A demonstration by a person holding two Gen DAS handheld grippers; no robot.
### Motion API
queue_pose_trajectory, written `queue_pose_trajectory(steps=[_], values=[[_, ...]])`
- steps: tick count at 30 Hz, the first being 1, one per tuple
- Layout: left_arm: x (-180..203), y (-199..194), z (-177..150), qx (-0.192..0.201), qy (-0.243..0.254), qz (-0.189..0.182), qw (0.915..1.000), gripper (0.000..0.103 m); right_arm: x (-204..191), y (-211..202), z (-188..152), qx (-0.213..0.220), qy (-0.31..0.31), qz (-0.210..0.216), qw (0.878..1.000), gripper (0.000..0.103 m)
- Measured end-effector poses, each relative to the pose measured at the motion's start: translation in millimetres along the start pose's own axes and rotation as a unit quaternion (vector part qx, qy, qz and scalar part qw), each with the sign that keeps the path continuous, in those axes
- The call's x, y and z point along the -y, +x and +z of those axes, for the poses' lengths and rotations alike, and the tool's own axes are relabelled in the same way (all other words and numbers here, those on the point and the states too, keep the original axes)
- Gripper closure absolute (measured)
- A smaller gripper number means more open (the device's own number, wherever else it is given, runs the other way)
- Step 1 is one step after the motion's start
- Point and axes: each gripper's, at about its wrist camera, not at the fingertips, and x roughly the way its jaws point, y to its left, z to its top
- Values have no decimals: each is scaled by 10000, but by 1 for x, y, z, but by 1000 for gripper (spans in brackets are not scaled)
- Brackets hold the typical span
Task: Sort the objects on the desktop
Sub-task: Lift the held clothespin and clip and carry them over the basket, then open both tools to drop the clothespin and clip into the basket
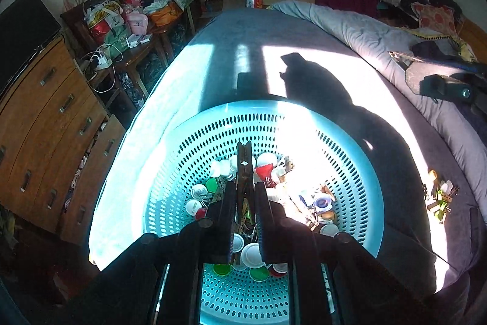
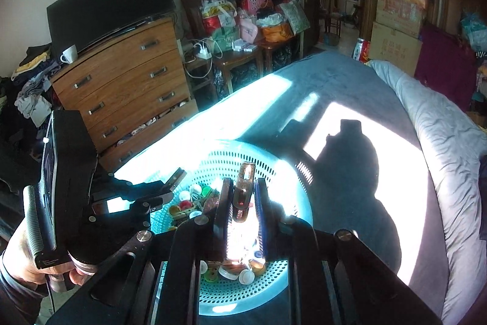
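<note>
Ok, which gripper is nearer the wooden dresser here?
Left. The left gripper, shut on a clothespin, is over the basket on the side facing the dresser. The right gripper, shut on a clip, is farther across, toward the quilt.

one basket (image 1: pixel 350 172), two clothespins (image 1: pixel 245 169)

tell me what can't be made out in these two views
- Left wrist view: basket contents right of the left claw are washed out by sun glare.
- Left wrist view: the small pile on the bed is too small to identify.
- Right wrist view: the right claw hides the basket's middle.
</note>
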Motion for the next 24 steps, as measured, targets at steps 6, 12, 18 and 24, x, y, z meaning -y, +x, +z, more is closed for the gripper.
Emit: queue_pose_trajectory(steps=[6, 12, 18, 24], values=[[5, 45, -6, -618, 137, -91, 9980, 90, 1, 43, -12, -544, -5, 96, 9985, 89], [5, 79, -20, -1018, 208, -97, 9945, 90, 1, 76, -24, -948, -57, 152, 9954, 89], [1, 103, -27, -1265, 219, -58, 9917, 90, 1, 102, -36, -1213, -90, 202, 9924, 89], [-3, 109, -30, -1234, 130, 167, 9921, 67, 3, 118, -47, -1334, -7, 331, 9905, 72]])
